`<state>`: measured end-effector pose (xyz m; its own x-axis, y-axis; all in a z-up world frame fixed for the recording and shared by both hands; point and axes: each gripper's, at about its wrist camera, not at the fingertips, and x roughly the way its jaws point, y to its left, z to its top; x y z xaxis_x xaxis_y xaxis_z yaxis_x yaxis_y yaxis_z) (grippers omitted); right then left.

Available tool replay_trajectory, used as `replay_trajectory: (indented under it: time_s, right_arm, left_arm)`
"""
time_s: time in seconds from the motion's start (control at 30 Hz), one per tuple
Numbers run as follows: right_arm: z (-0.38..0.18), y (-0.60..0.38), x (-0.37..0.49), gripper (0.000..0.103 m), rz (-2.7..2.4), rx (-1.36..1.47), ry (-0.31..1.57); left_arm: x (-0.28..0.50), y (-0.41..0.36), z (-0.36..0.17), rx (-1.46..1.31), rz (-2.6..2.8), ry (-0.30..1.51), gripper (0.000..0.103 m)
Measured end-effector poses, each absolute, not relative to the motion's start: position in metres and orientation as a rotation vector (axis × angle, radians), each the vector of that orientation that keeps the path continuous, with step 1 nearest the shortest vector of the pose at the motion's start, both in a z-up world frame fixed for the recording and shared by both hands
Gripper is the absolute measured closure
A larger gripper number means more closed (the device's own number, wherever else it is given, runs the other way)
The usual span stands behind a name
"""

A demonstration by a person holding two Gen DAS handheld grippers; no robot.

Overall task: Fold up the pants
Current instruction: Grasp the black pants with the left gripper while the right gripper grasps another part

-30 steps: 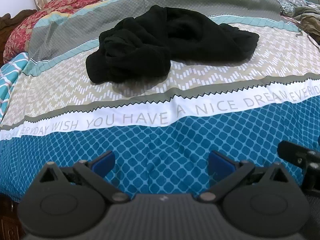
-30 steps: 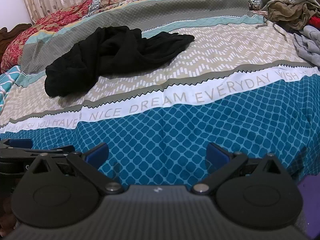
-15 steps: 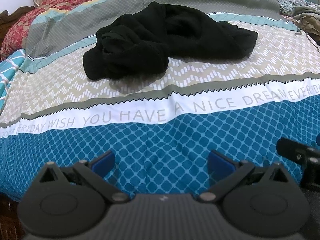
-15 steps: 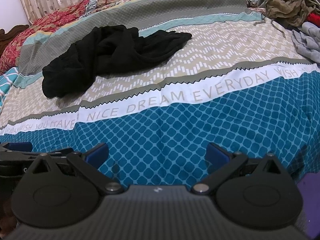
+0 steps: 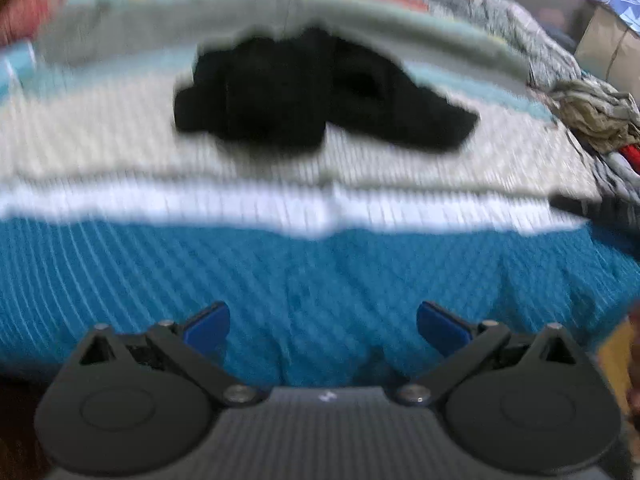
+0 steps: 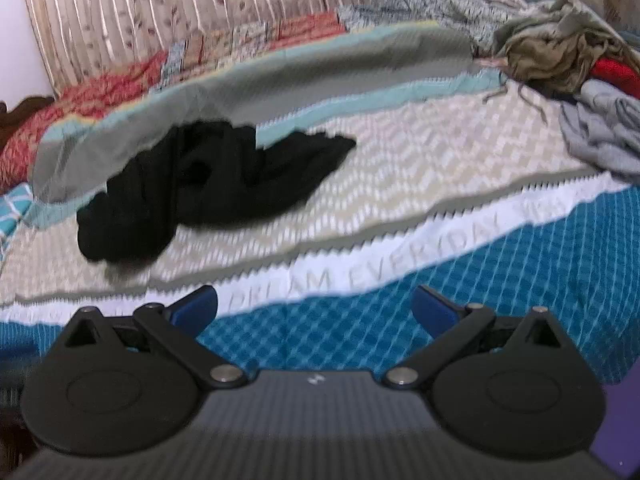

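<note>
Currently: black pants (image 6: pixel 208 188) lying in a crumpled heap on the bed (image 6: pixel 400 184), on the beige zigzag band of the bedspread, beyond the white lettered stripe (image 6: pixel 400 248). Not yet touched, not yet spread.

Left tool (image 5: pixel 322 322): fully spread, blue pads wide apart, nothing between them, hovering over the blue patterned band on the near side of the stripe, well short of the pants (image 5: pixel 304 96). Left view heavily blurred, so garment detail unreadable there.

Right tool (image 6: pixel 314 306): likewise spread wide and empty, sitting near the stripe, pants up and to the left of it, apart from it.

Other laundry: olive and grey pile (image 6: pixel 560 48) at the far right of the bed, well apart from the pants. Not part of the job.

Judgement, step in hand: approach and first pickup. Recommended: locate waistband or hem before closing, w/ one tool per corner. Heap too bunched to tell which end is which. Pinch a single layer at an edge, lift, shake out flat on the beige band, then fold leg onto leg.

Risk: grabbing mid-heap likely to gather several layers and leave twists.
</note>
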<state>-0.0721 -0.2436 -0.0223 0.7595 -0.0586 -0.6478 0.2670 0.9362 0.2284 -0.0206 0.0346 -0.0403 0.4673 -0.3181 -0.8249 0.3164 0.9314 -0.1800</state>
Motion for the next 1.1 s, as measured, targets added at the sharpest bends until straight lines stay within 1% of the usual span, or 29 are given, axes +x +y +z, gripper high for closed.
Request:
replay_trajectory:
  time_s: [0.03, 0.1, 0.13, 0.17, 0.2, 0.23, 0.3, 0.4, 0.47, 0.53, 0.57, 0.6, 0.63, 0.67, 0.7, 0.73, 0.77, 0.8, 0.9, 1.0, 1.1]
  right_arm:
    - [-0.022, -0.247, -0.069, 0.007, -0.183, 0.322, 0.683]
    - [-0.024, -0.251, -0.06, 0.019, -0.18, 0.332, 0.686]
    - [-0.024, -0.255, -0.054, 0.023, -0.17, 0.344, 0.693]
    - [-0.024, -0.257, -0.049, 0.031, -0.158, 0.355, 0.698]
    - [-0.024, -0.259, -0.043, 0.037, -0.141, 0.367, 0.704]
    - [-0.025, -0.26, -0.037, 0.038, -0.125, 0.371, 0.706]
    - [-0.025, -0.259, -0.025, 0.041, -0.092, 0.37, 0.701]
    - [-0.028, -0.256, 0.0, 0.04, -0.022, 0.354, 0.697]
    - [-0.033, -0.252, 0.024, 0.04, 0.024, 0.317, 0.708]
    - [-0.038, -0.248, 0.049, 0.039, 0.054, 0.285, 0.708]
    - [-0.04, -0.245, 0.062, 0.037, 0.066, 0.271, 0.708]
    - [-0.041, -0.242, 0.072, 0.035, 0.073, 0.263, 0.71]
    - [-0.042, -0.24, 0.083, 0.034, 0.078, 0.259, 0.713]
    - [-0.045, -0.237, 0.094, 0.034, 0.084, 0.257, 0.722]
    - [-0.047, -0.233, 0.104, 0.038, 0.098, 0.248, 0.738]
    - [-0.049, -0.23, 0.111, 0.047, 0.12, 0.235, 0.753]
    - [-0.052, -0.226, 0.117, 0.088, 0.148, 0.207, 0.777]
    - [-0.051, -0.223, 0.118, 0.093, 0.153, 0.187, 0.795]
    - [-0.03, -0.232, 0.097, 0.095, 0.158, 0.161, 0.703]
    - [-0.001, -0.252, 0.058, 0.095, 0.13, 0.14, 0.603]
    - [0.016, -0.278, 0.014, 0.095, 0.052, 0.124, 0.557]
  left_arm:
    - [-0.02, 0.037, -0.046, -0.019, -0.405, 1.05, 0.0]
    - [-0.017, 0.04, -0.053, -0.058, -0.461, 1.092, 0.0]
    - [-0.017, 0.04, -0.053, -0.074, -0.494, 1.096, 0.0]
    - [-0.014, 0.04, -0.052, -0.081, -0.524, 1.088, 0.001]
    - [-0.009, 0.039, -0.049, -0.066, -0.54, 1.065, 0.005]
    - [-0.002, 0.037, -0.043, -0.043, -0.537, 1.037, 0.009]
    - [0.023, 0.038, -0.029, -0.009, -0.492, 0.948, 0.008]
    - [0.076, 0.037, -0.012, 0.008, -0.391, 0.84, 0.008]
    - [0.117, 0.032, -0.013, -0.005, -0.355, 0.841, 0.014]
    - [0.148, 0.027, -0.02, -0.019, -0.322, 0.858, 0.047]
    - [0.162, 0.026, -0.024, -0.03, -0.306, 0.871, 0.051]
    - [0.173, 0.027, -0.029, -0.051, -0.301, 0.889, 0.063]
    - [0.182, 0.028, -0.035, -0.077, -0.305, 0.915, 0.084]
    - [0.185, 0.032, -0.04, -0.105, -0.305, 0.941, 0.093]
    - [0.187, 0.038, -0.044, -0.145, -0.297, 0.957, 0.093]
    - [0.186, 0.047, -0.043, -0.181, -0.297, 0.95, 0.093]
    - [0.183, 0.058, -0.04, -0.199, -0.299, 0.928, 0.093]
    - [0.18, 0.067, -0.033, -0.207, -0.294, 0.908, 0.094]
    - [0.154, 0.115, -0.011, -0.264, -0.276, 0.84, 0.094]
    - [0.128, 0.166, 0.003, -0.343, -0.235, 0.819, 0.094]
    - [0.102, 0.208, 0.002, -0.406, -0.173, 0.813, 0.094]
